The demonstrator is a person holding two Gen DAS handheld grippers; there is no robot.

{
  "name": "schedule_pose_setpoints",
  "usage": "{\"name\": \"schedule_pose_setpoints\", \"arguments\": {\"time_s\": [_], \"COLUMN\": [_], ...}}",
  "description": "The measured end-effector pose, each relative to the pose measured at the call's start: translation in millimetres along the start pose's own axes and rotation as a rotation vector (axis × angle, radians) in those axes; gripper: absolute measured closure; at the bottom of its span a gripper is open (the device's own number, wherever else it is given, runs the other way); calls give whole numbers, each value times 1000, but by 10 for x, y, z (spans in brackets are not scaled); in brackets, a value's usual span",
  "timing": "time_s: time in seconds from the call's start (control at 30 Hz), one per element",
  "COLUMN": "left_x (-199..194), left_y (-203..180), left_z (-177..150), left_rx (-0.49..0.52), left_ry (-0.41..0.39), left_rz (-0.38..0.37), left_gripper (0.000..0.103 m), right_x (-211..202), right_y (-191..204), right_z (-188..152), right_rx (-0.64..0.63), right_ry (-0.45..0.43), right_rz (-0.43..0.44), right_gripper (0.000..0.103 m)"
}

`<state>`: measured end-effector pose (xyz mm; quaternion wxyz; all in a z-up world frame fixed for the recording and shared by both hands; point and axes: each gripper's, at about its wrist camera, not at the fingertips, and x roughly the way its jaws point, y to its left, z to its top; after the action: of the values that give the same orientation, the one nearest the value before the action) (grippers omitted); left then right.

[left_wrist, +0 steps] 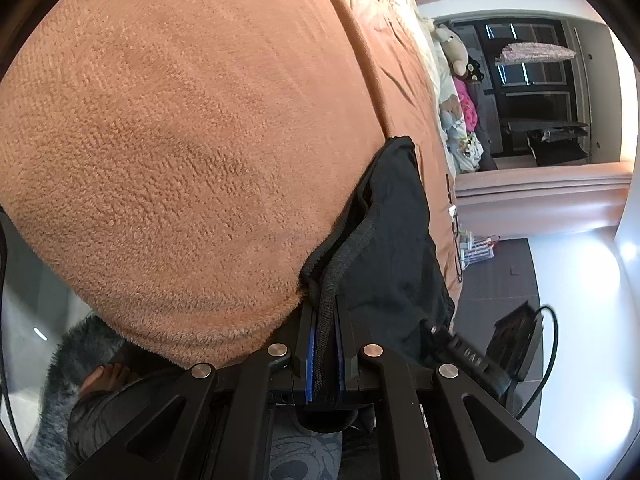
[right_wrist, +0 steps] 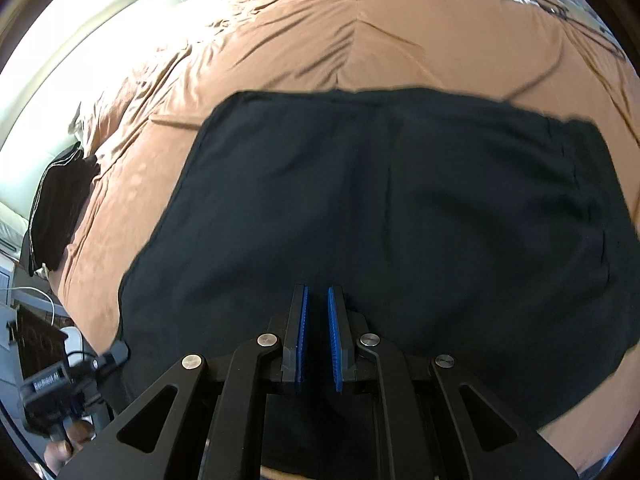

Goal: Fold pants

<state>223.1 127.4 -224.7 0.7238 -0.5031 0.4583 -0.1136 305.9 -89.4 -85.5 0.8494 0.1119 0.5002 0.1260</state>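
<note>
Black pants [right_wrist: 380, 200] lie spread flat on a brown fleece blanket [right_wrist: 280, 40] that covers a bed. In the left wrist view the blanket [left_wrist: 180, 140] fills the frame and the pants [left_wrist: 392, 240] hang bunched at the bed's edge. My left gripper [left_wrist: 325, 304] is shut on a seamed edge of the pants, which runs between its blue pads [left_wrist: 310, 344]. My right gripper [right_wrist: 318, 288] hovers over the near part of the pants. Its blue pads [right_wrist: 334, 340] stand a narrow slit apart, shut, with no cloth seen between them.
A stack of dark folded clothes [right_wrist: 56, 216] sits at the bed's left edge. Stuffed toys [left_wrist: 456, 52] line the far side of the bed. A person's foot [left_wrist: 104, 376] and a grey furry rug [left_wrist: 72, 360] are below the bed's edge. Cables [right_wrist: 552, 4] lie on the far corner.
</note>
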Motion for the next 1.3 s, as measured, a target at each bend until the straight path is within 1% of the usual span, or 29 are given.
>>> {"name": "schedule_pose_setpoints", "arguments": {"time_s": [0.23,0.3,0.37,0.43,0.5,0.57,0.73,0.83,0.97,1.03,1.1,1.13,1.17,1.3], "left_x": [47,60,79,105,134,175,291,338,347,361,399,422,439,361], "left_y": [-40,-57,-82,-115,-177,-239,-332,-351,-357,-358,-381,-385,-380,-470], "left_z": [44,71,100,127,162,202,302,327,303,289,276,274,269,257], "left_rx": [20,33,44,49,69,92,124,136,155,167,187,191,186,197], "left_ry": [29,40,47,57,60,62,80,94,108,114,121,127,137,120], "left_rz": [4,8,7,-1,15,32,70,83,86,91,115,133,133,98], "left_gripper": [95,91,76,69,66,60,59,59,59,59,72,86,90,93], "right_x": [-143,-181,-245,-311,-359,-398,-358,-283,-259,-233,-155,-129,-105,-144], "right_y": [31,39,21,-18,-27,-40,-95,-113,-120,-111,-107,-123,-156,-174], "right_z": [-259,-313,-340,-341,-330,-301,-270,-252,-275,-318,-351,-381,-424,-541], "right_rx": [12,0,1,12,11,5,14,28,37,29,31,43,63,83], "right_ry": [5,16,8,-9,-30,-50,-55,-44,-67,-70,-59,-52,-48,-66], "right_rz": [42,49,55,64,71,76,95,118,153,152,145,145,152,159], "right_gripper": [96,96,96,96,96,96,96,96,96,96,96,96,96,96]}}
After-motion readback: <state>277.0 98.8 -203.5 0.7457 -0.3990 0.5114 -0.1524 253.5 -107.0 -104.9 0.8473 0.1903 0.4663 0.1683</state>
